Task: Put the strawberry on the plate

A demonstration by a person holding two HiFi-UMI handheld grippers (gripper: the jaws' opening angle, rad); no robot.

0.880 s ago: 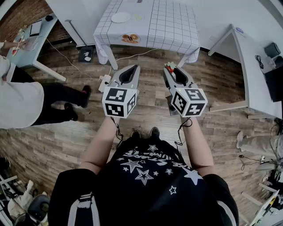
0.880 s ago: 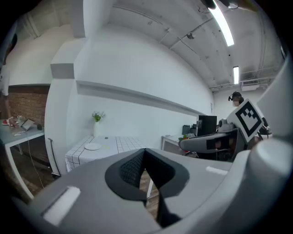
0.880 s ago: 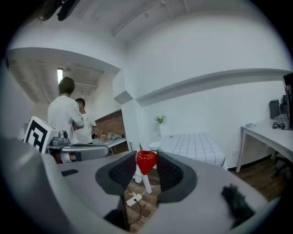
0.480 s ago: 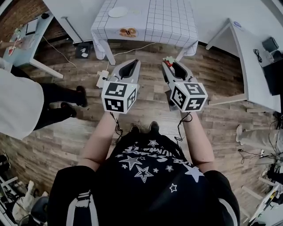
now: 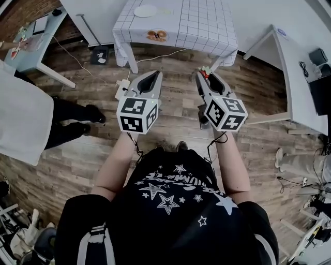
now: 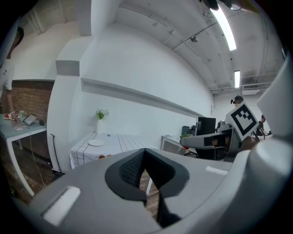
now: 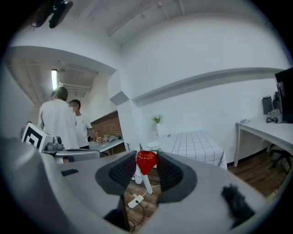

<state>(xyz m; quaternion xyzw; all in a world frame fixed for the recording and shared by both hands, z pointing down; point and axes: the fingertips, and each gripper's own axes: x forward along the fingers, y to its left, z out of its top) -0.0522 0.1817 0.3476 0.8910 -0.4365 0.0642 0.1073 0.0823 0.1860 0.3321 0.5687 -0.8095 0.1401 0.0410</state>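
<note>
one glossy red strawberry (image 7: 146, 161) clamped in the right tool (image 7: 146, 165), over wood floor (image 5: 176, 106) short of the white grid-cloth table (image 5: 207, 28); left tool (image 6: 144, 155) closed, empty. one round white plate (image 5: 145, 11) at its far-left edge, bare cloth rightward.

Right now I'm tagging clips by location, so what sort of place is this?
Likely an office or lab workroom, not a home: a white desk carrying a monitor, a table with a checked cloth on a wood-plank floor, and a power strip trailing cable.
</note>
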